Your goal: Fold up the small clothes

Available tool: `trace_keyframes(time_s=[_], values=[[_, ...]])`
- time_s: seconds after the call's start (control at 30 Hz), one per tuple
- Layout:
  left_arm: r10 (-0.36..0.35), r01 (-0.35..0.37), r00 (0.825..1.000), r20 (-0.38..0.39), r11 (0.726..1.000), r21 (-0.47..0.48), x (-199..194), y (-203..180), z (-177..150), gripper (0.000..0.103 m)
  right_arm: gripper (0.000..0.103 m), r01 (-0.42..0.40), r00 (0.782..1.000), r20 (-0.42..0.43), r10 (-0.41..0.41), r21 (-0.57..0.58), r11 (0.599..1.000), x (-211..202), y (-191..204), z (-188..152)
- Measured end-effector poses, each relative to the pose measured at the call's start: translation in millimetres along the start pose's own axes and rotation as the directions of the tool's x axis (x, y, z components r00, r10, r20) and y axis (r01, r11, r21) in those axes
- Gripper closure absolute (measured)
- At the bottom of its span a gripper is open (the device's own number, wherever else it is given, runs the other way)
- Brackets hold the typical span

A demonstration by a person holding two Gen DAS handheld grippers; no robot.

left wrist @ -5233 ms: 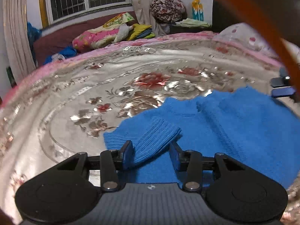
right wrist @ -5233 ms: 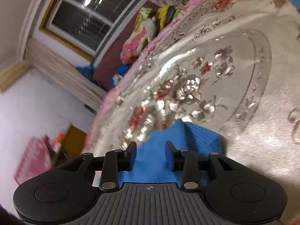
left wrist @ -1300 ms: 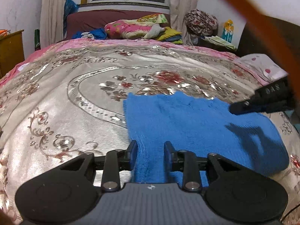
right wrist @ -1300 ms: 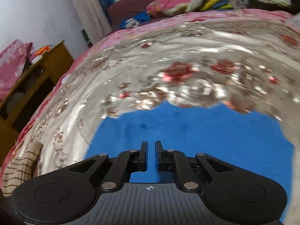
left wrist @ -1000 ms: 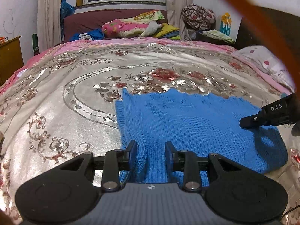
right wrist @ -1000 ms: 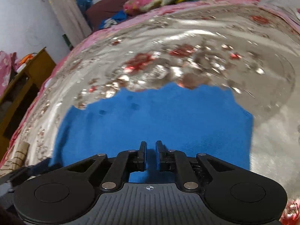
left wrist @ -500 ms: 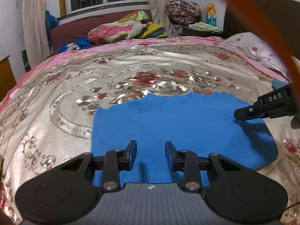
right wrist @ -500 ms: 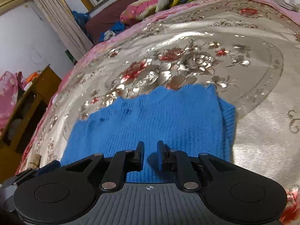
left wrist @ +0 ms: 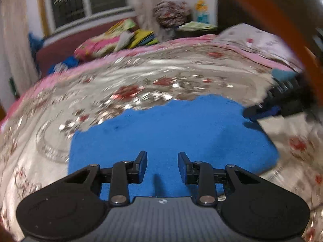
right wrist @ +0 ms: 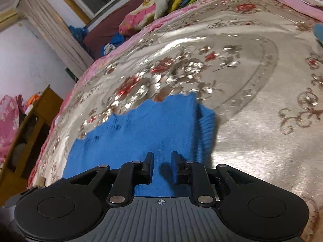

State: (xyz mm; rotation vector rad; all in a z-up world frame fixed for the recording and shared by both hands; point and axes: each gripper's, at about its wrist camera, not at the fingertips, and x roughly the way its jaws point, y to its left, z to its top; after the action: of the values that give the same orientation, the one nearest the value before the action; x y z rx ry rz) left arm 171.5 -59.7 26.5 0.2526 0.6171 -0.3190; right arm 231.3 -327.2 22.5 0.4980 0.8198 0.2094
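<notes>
Left wrist view: blue sweater (left wrist: 171, 133) now lies folded flat on bedspread (left wrist: 141, 76); left gripper (left wrist: 162, 161) wide, empty; right gripper (right wrist: 161, 163) has opened from near-closed, released. Prob. fold done.

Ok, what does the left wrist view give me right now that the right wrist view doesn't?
Only the left wrist view shows the right gripper from outside, at the sweater's far right edge, plus the spotted pillow.

Only the right wrist view shows the wooden cabinet beside the bed and the sweater's thick folded right edge.

Both show the blue sweater lying flat on the floral bedspread, with the left gripper open above it.
</notes>
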Motion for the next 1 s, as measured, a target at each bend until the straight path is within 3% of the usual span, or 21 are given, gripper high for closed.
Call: trace_keyframes(time_s=[0.13, 0.17, 0.3, 0.43, 0.67, 0.7, 0.77, 1.0], values=[[-0.033, 0.027, 0.999, 0.033, 0.985, 0.171, -3, -47, -19, 0.057, 0.072, -0.043, 0.999, 0.014, 0.042, 0.075, 0.996, -12, -24, 0], [-0.041, 0.032, 0.998, 0.037, 0.976, 0.216, -2, -59, -24, 0.057, 0.067, -0.047, 0.999, 0.019, 0.045, 0.087, 0.995, -14, -30, 0], [-0.07, 0.048, 0.996, 0.048, 0.927, 0.371, 4, -101, -39, 0.053, 0.066, -0.083, 0.996, 0.025, 0.081, 0.144, 0.986, -19, -51, 0], [-0.022, -0.029, 0.994, 0.104, 0.887, 0.46, 22, -130, -42, 0.05, 0.065, -0.144, 0.989, 0.017, 0.144, 0.229, 0.963, -18, -73, -4], [0.013, -0.087, 0.986, 0.165, 0.887, 0.454, 43, -144, -29, 0.052, 0.056, -0.209, 0.977, 0.024, 0.213, 0.33, 0.921, 3, -94, -6], [0.001, -0.074, 0.987, 0.163, 0.895, 0.44, 43, -143, -28, 0.054, 0.055, -0.216, 0.975, 0.023, 0.221, 0.339, 0.916, 9, -95, -4], [-0.026, -0.037, 0.988, 0.151, 0.915, 0.401, 41, -138, -27, 0.07, 0.055, -0.232, 0.971, 0.023, 0.239, 0.351, 0.907, 20, -95, -1], [-0.096, 0.055, 0.983, 0.159, 0.969, 0.243, 30, -118, -16, 0.08, 0.058, -0.252, 0.966, 0.026, 0.259, 0.348, 0.903, 49, -80, 11]])
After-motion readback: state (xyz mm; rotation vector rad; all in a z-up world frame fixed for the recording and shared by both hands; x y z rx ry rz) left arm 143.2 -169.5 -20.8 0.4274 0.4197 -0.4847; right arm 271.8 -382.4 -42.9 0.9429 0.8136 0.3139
